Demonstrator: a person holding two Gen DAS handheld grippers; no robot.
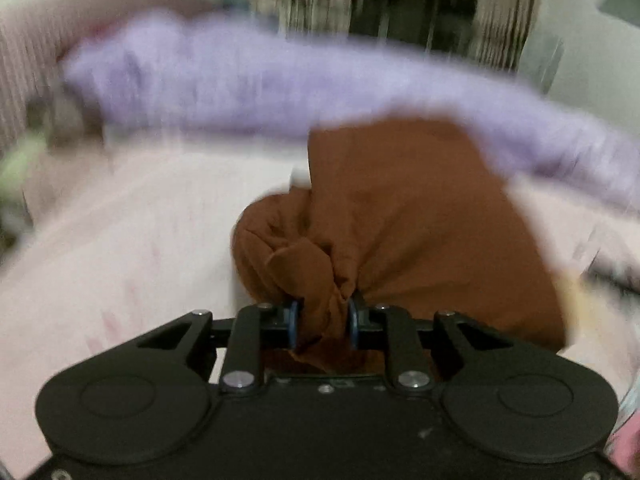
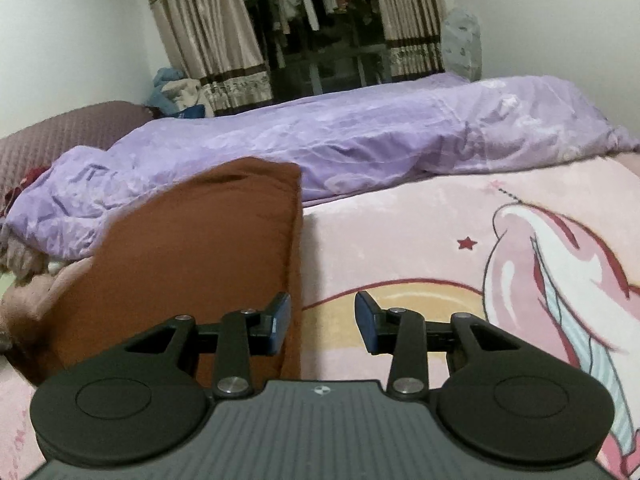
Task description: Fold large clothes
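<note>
The left gripper (image 1: 323,322) clamps its jaws on a bunched fold of the rust-brown cloth garment (image 1: 404,216), lying on the pink printed bed blanket (image 2: 400,240). The right gripper (image 2: 323,322) hangs with jaws apart, empty, beside the garment's edge.

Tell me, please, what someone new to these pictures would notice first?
The brown garment stands out first, lying on the pink blanket, with a bunch of it pinched in the left gripper. Behind it a purple quilt stretches across the bed. The right gripper has its jaws open and empty at the garment's right edge, near the blanket's unicorn picture.
</note>
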